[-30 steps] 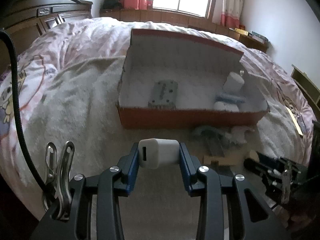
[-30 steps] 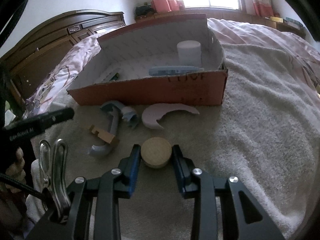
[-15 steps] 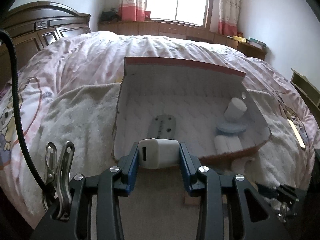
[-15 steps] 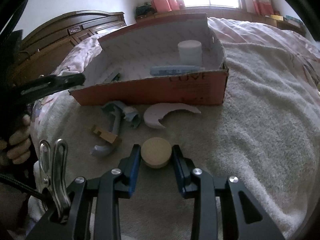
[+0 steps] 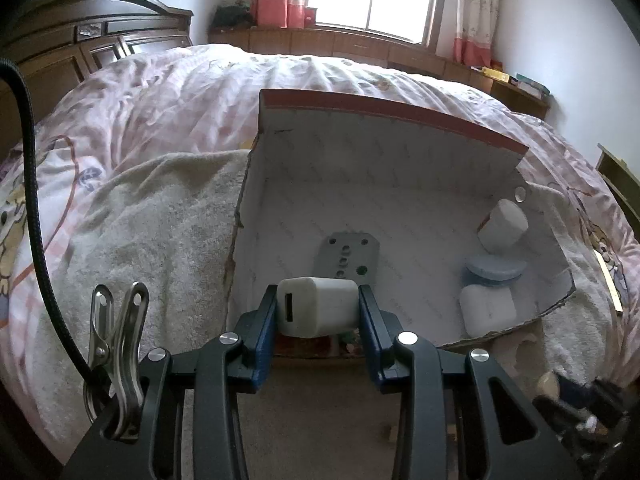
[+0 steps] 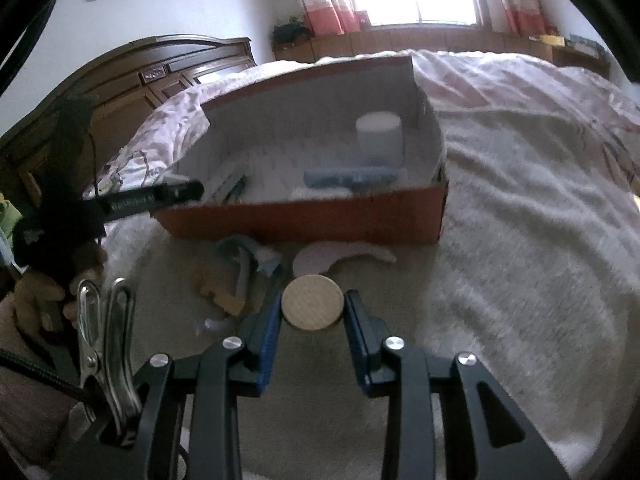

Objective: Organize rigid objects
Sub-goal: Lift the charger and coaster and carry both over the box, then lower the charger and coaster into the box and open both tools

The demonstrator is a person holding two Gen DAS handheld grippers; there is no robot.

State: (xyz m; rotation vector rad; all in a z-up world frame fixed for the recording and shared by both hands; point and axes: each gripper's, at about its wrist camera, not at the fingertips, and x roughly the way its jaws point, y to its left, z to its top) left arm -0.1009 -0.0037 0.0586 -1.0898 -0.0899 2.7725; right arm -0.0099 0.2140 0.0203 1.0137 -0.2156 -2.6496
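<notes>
Now one bed (image 5: 168, 92) carries one towel (image 6: 520, 240) and one cardboard box (image 5: 384, 108) holding four pieces: a grey plate (image 5: 349, 254), white cylinder (image 5: 503, 224), blue disc (image 5: 495, 270) and white block (image 5: 487, 311). One left gripper (image 5: 318, 312) clenches one white charger (image 5: 318, 306) above the box's near edge; one right gripper (image 6: 313, 312) grasps one wooden disc (image 6: 313, 302) above the towel
</notes>
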